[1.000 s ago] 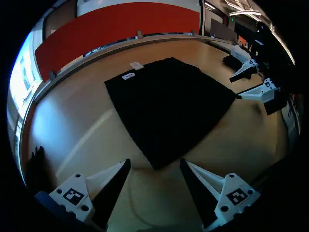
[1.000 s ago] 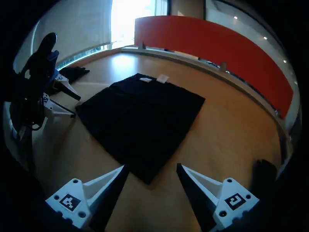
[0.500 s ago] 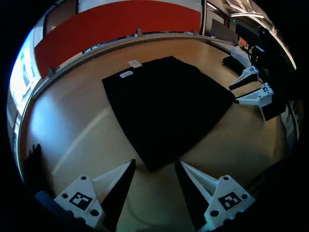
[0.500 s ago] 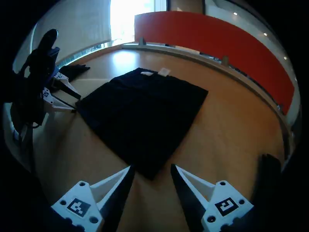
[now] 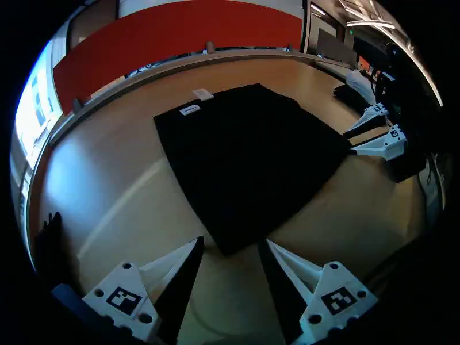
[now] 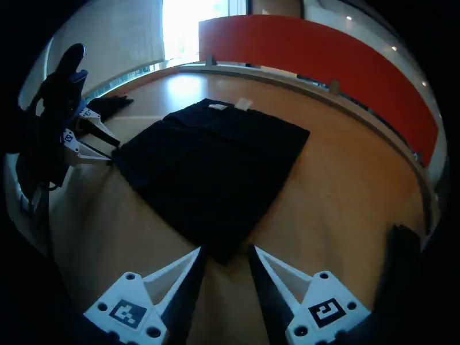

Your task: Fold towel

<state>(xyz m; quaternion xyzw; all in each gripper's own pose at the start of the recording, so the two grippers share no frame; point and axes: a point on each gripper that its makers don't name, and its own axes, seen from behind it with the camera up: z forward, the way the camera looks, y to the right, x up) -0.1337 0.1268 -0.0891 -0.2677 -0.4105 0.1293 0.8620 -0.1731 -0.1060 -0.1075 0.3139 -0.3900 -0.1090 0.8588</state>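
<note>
1. The black towel [image 5: 247, 155] lies spread flat on the wooden table [image 5: 109, 190]. It fills the middle of the left gripper view, and its white tag [image 5: 191, 109] sits at the far edge toward 11 o'clock.
2. The left gripper [image 5: 230, 240] sits at 6 o'clock in its own view with its fingers apart. One near corner of the towel points into the gap between the tips, and nothing is clamped yet.
3. The right gripper [image 6: 227, 248] sits at 6 o'clock in the right gripper view. Its fingers are also apart, by a narrower gap, and the other near corner reaches just between them. I cannot tell whether either pad touches the cloth.
4. Each gripper also shows in the other's view at a side corner of the towel: the right one at 3 o'clock, the left one at 9 o'clock.
5. Judged step: the first grasp, with both tools lined up on the two near corners and the folding not yet begun.
6. The next move likely calls for:
   - slipping the lower finger under each corner;
   - closing on both corners together;
   - lifting evenly and carrying the near edge toward 12 o'clock, onto the tagged far edge.
</note>
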